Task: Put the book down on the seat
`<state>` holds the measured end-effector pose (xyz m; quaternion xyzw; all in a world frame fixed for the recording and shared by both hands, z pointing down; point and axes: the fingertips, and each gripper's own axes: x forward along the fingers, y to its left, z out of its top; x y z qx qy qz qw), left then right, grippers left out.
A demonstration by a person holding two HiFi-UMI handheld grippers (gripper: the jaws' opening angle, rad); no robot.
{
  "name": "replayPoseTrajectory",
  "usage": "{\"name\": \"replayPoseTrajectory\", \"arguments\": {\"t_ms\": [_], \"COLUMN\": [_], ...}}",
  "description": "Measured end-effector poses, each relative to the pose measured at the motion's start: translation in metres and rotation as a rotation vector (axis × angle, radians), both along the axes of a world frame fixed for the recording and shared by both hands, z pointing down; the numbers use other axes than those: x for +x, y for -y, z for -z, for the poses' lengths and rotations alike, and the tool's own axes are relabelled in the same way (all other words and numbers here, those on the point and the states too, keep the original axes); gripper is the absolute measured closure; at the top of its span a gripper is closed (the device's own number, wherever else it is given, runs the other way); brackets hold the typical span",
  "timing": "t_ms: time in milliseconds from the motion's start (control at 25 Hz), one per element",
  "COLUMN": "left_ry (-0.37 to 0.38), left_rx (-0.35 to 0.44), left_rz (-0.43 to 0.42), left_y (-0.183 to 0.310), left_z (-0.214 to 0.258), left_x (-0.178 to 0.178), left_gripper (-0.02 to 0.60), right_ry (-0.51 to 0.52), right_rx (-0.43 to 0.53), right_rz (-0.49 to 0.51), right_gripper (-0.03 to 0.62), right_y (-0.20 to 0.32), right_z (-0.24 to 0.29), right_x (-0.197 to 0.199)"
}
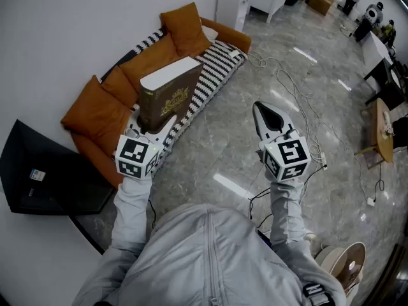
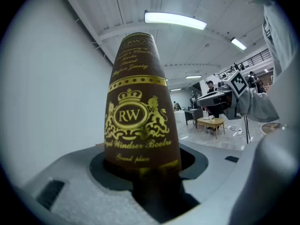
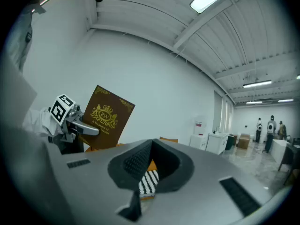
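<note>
A thick brown book point(image 1: 169, 97) with gold crest print stands upright in my left gripper point(image 1: 157, 130), which is shut on its lower edge. It hangs above the orange sofa point(image 1: 233, 38), over the black-and-white striped throw point(image 1: 213, 69) on the seat. In the left gripper view the book's spine point(image 2: 138, 121) rises out of the jaws of my left gripper point(image 2: 152, 182) and fills the centre. My right gripper point(image 1: 262, 109) is held over the floor to the right, jaws together and nothing in them. From the right gripper view the book point(image 3: 105, 118) shows at the left, beyond my right gripper point(image 3: 140, 172).
Orange cushions point(image 1: 95, 113) lean along the sofa back. A black flat panel point(image 1: 44, 171) lies at the left by the wall. White cabinets point(image 1: 233, 2) stand beyond the sofa. Cables point(image 1: 299, 88) trail over the marble floor, and a wooden table point(image 1: 382, 129) is at the right.
</note>
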<state>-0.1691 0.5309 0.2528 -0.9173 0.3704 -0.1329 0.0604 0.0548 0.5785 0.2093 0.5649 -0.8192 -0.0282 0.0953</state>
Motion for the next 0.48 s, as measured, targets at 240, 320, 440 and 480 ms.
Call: {"name": "replayPoseTrajectory", "arguments": {"t_ms": [240,320,440,480], "left_ry": [0.01,0.013,0.018,0.02], "left_rx": [0.004,0.005,0.008,0.009], "left_rz": [0.003,0.006,0.015,0.02], "left_y": [-0.004,-0.006,-0.01,-0.012], "left_z": [-0.001,-0.002,-0.001,-0.002], "left_x": [0.009,0.013,0.018,0.02], "left_gripper": [0.339,0.339,0.339,0.338], "right_ry": [0.011,0.023,0.042,0.044], "right_rx": [-0.003,-0.003,-0.004,-0.002], "right_rz": [0.001,0.0,0.021,0.03], "right_gripper": [0.566,0.566,0.565,0.565], "right_y": [-0.002,-0.003,-0.005,-0.006], "right_z": [-0.003,-0.003,-0.003,-0.003], "right_x": [0.011,0.015,0.02,0.021]}}
